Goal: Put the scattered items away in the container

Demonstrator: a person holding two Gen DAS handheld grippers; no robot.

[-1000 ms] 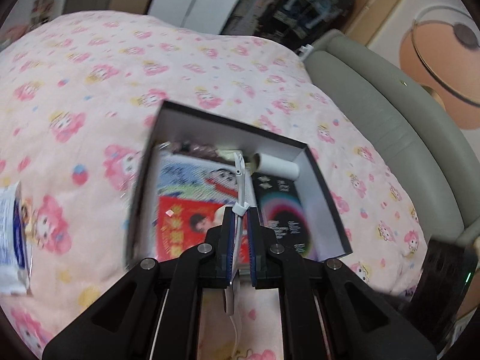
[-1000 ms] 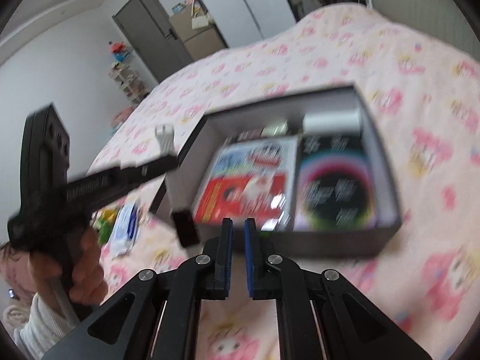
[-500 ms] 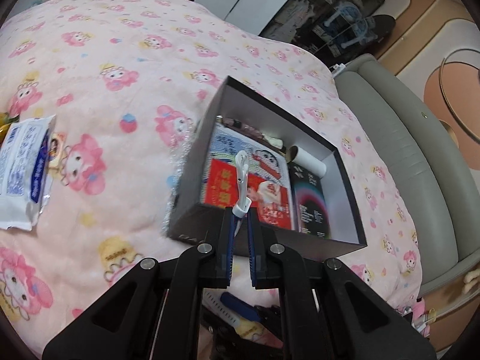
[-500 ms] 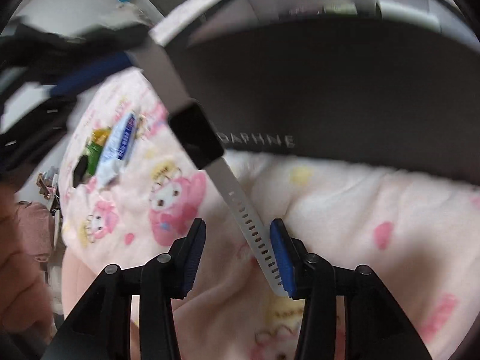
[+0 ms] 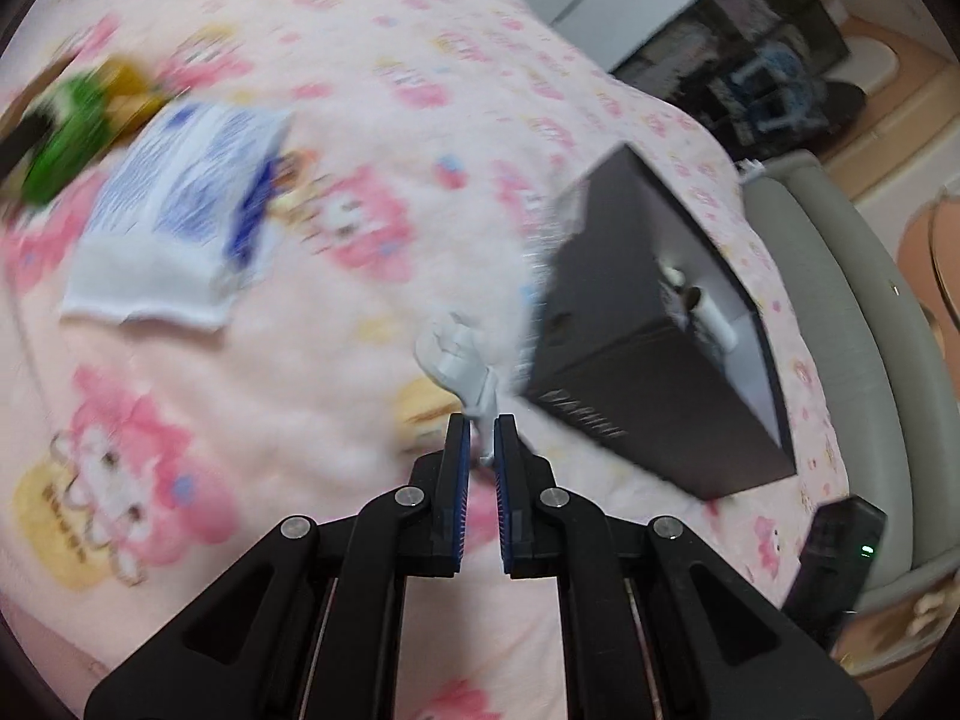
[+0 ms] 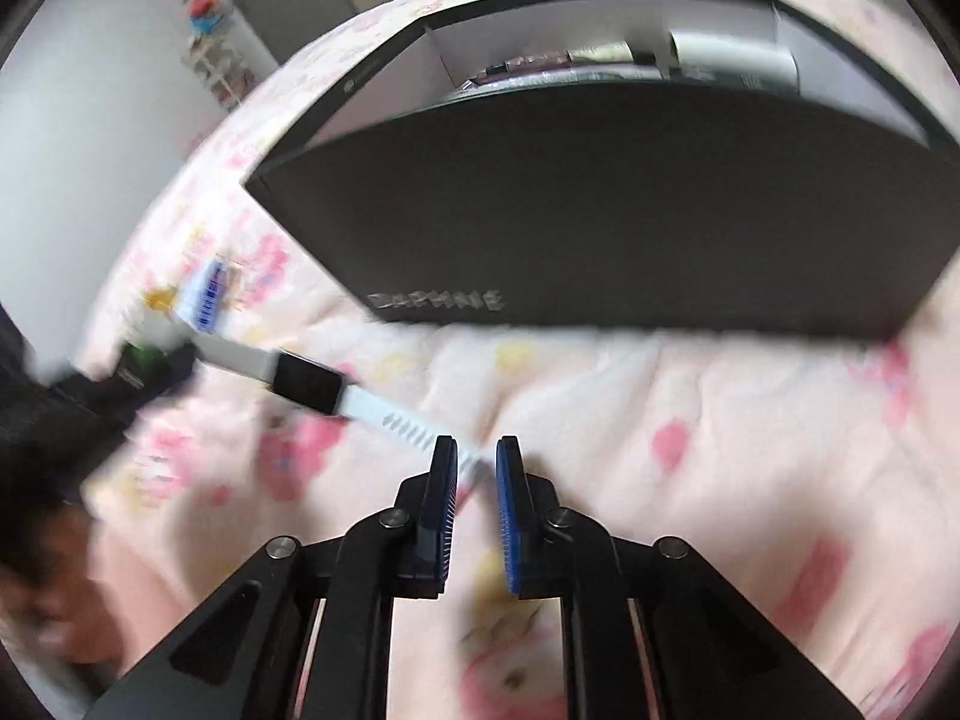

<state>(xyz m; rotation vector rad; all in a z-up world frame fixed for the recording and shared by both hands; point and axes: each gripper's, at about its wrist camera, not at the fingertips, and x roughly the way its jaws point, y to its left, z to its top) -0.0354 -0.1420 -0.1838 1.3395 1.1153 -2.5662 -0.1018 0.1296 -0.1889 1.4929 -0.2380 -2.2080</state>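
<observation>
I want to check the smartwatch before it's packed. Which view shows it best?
The right wrist view: the smartwatch shows its black face and white strap, whose end reaches the right claw. The left wrist view shows only its blurred buckle end in the left claw.

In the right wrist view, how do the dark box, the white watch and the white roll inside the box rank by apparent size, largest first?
1. Dark box, though it lies nearest to the camera.
2. White watch, strap included.
3. White roll, farther away and partly hidden by the box wall, so its true size is unsure.
</observation>
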